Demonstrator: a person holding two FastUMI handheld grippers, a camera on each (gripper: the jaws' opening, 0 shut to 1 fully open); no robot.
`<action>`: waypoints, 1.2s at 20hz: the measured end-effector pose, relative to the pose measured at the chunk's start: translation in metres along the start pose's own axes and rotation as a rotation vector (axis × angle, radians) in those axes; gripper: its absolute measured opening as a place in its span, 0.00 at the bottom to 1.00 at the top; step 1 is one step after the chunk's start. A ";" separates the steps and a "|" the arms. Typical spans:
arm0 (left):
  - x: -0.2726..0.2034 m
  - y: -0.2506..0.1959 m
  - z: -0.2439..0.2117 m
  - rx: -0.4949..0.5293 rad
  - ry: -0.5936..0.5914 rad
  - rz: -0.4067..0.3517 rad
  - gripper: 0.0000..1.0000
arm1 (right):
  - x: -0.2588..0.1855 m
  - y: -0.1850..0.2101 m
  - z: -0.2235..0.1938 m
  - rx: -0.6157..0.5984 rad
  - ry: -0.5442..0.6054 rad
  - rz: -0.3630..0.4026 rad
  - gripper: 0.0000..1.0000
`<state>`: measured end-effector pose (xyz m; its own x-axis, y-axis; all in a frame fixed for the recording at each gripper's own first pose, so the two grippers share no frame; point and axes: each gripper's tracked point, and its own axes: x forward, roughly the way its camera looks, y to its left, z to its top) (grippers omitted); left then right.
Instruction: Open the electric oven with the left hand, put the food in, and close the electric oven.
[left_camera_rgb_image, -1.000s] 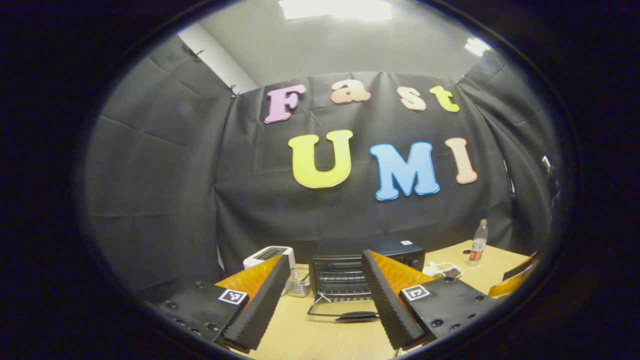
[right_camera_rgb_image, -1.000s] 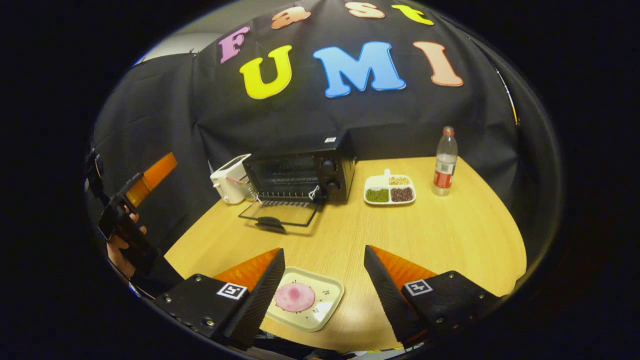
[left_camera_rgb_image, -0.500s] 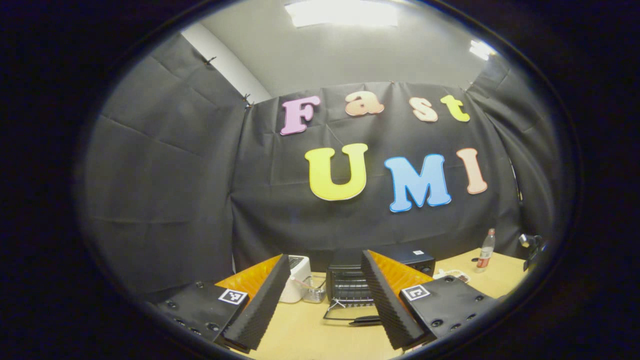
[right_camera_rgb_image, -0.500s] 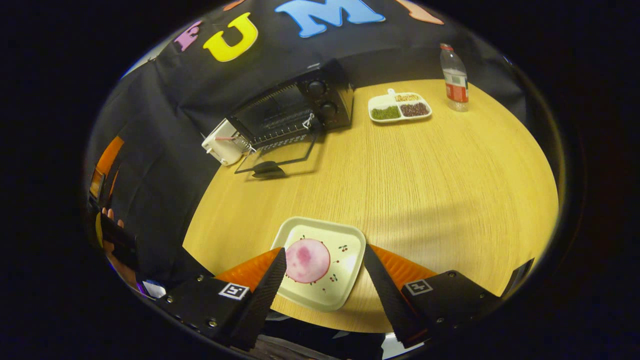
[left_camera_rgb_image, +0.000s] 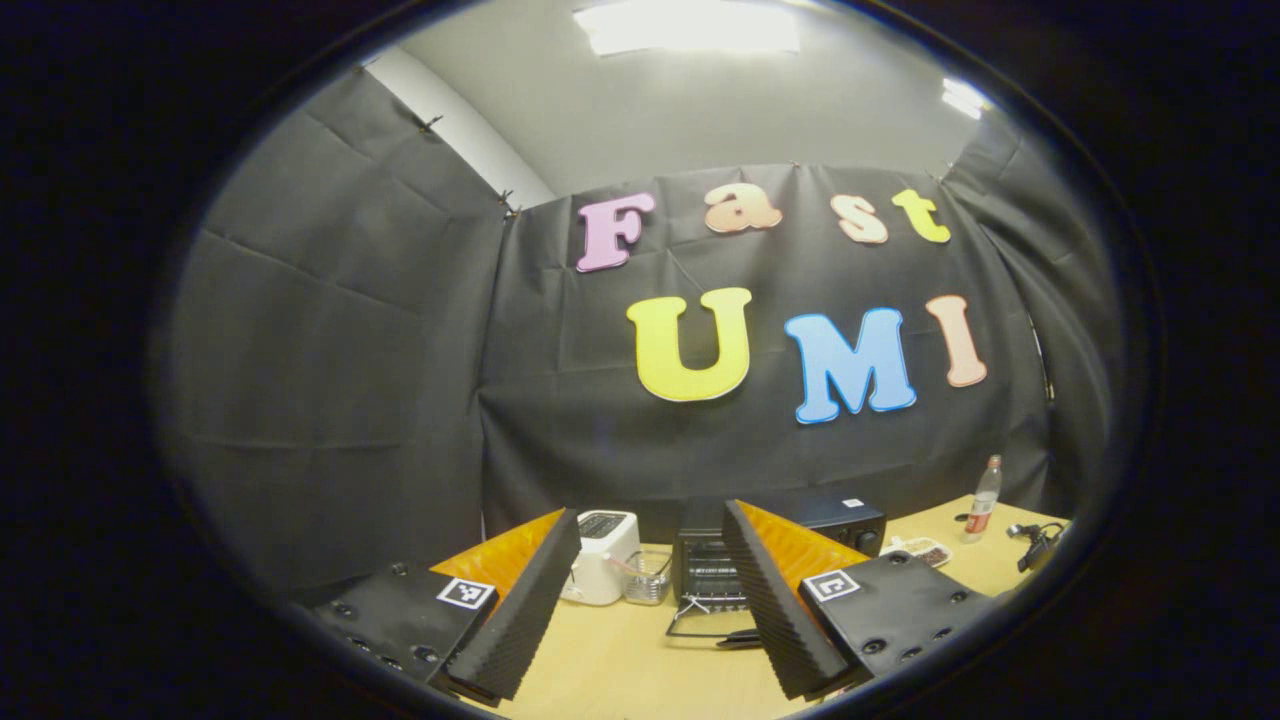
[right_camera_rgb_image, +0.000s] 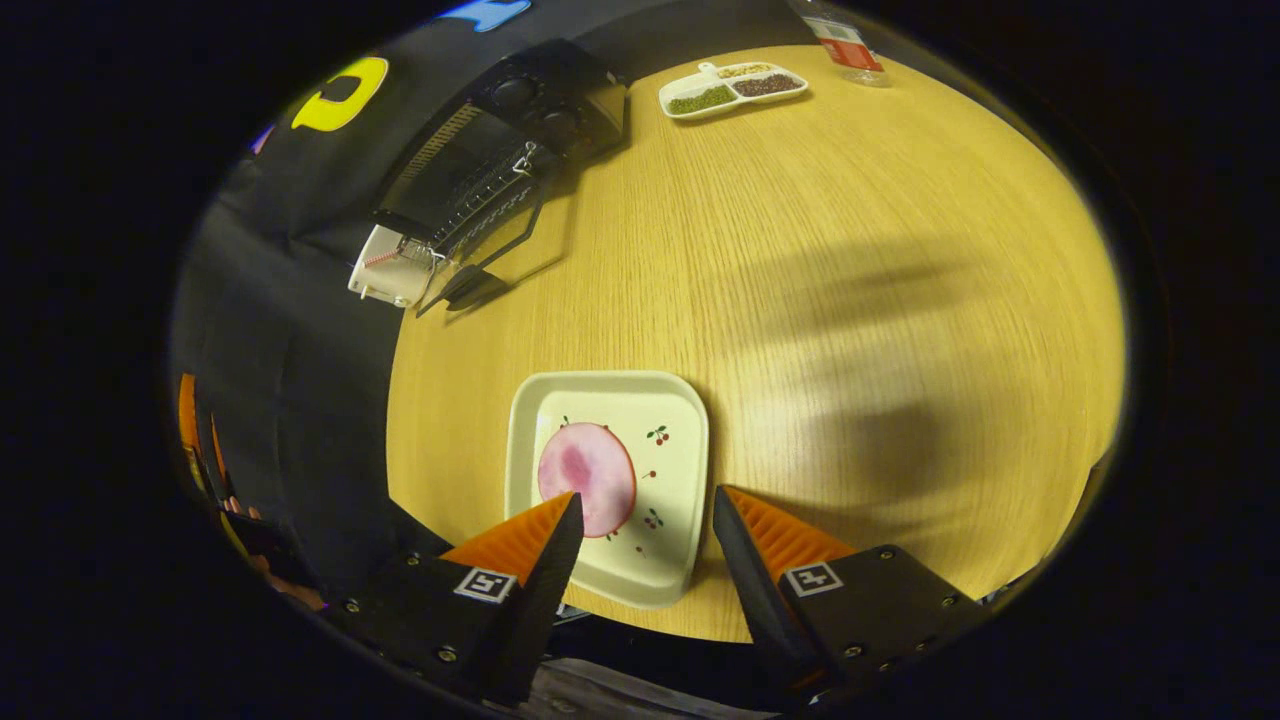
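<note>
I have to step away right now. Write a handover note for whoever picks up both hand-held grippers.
Left hand-held gripper: open, empty, held back from the oven.
Right hand-held gripper: open, above the near edge of the plate with the pink food.
Done: oven door is down, open.
Left: grasp the food or plate, load the oven, shut the door.

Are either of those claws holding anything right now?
No. Both claws are open and empty: the right claw hovers over the plate, the left claw faces the open oven.

lab booth | black cloth wall (left_camera_rgb_image: 330, 400) | wood table (right_camera_rgb_image: 800, 260)
</note>
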<state>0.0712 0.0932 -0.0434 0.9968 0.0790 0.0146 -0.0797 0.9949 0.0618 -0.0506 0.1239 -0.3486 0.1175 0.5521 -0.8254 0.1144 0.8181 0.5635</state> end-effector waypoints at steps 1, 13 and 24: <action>0.001 0.001 0.001 0.000 -0.002 0.002 1.00 | -0.001 0.000 0.000 0.005 0.015 0.003 0.82; 0.011 -0.005 -0.001 -0.009 -0.002 -0.010 1.00 | 0.003 -0.025 -0.001 0.088 0.039 0.009 0.00; 0.027 0.003 -0.009 -0.028 -0.002 -0.018 1.00 | -0.018 0.035 0.037 0.252 -0.090 0.157 0.00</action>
<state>0.0982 0.0992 -0.0518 0.9980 0.0606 0.0155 -0.0611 0.9975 0.0343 -0.0120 0.1363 -0.3126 0.2389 0.6431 -0.7276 0.3275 0.6520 0.6838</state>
